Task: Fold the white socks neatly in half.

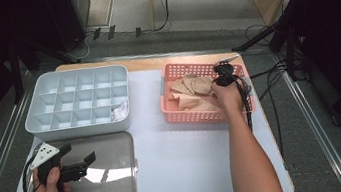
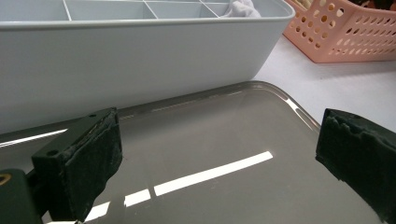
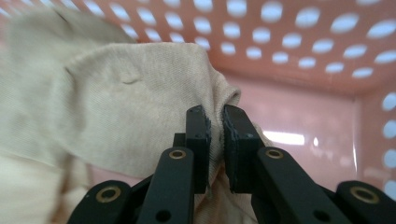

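Beige cloth pinched at its edge between closed right gripper, inside pink basket. Left gripper wide open, empty, above clear lid, well apart from cloth.

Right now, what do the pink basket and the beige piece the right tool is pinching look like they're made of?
Pink basket: likely molded plastic, smooth with a slight sheen, walls punched with regular holes. Beige piece: soft knit fabric, matte, with fine ribbed weave and folds; it bunches between the right tool.

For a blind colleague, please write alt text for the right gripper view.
The right gripper is shut on a fold of beige cloth inside a pink basket with round holes. More beige cloth lies below and to the left.
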Tool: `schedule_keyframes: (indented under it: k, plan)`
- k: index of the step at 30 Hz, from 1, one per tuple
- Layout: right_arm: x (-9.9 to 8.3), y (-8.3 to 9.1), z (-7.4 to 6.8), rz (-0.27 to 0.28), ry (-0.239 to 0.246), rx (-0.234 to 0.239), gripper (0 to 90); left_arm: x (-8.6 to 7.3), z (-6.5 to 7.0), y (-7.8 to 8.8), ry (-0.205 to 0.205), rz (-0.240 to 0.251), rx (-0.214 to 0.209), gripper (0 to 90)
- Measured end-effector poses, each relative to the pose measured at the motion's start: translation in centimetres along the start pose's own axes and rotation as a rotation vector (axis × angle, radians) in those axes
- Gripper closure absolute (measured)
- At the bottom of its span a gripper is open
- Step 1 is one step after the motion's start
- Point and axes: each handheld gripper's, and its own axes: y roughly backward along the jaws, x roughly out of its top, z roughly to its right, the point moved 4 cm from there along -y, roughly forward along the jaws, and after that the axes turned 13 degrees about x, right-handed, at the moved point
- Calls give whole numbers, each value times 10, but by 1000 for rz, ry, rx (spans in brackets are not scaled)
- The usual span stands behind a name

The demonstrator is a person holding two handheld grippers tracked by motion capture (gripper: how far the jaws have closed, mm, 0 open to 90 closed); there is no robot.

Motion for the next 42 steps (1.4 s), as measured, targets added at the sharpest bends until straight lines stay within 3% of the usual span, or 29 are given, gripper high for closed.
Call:
schedule_keyframes:
  k: [5,9,13,19,34,42]
  plan:
    - [4,18,-5,123,1,20,830,0,2,0,-8,-2,-3,8]
    - [6,33,-11,208,-1,80,831,-1,4,-1,-14,-4,-4,8]
    - [6,45,-20,265,33,117,831,-1,5,-1,-17,-8,-4,8]
    - [-3,68,-33,339,84,98,828,-1,6,-1,-19,-10,-8,8]
    - [-42,113,-54,430,122,162,828,-3,12,-4,-31,-13,-12,8]
    - [-64,135,-65,453,127,206,828,-3,14,-3,-35,-15,-16,8]
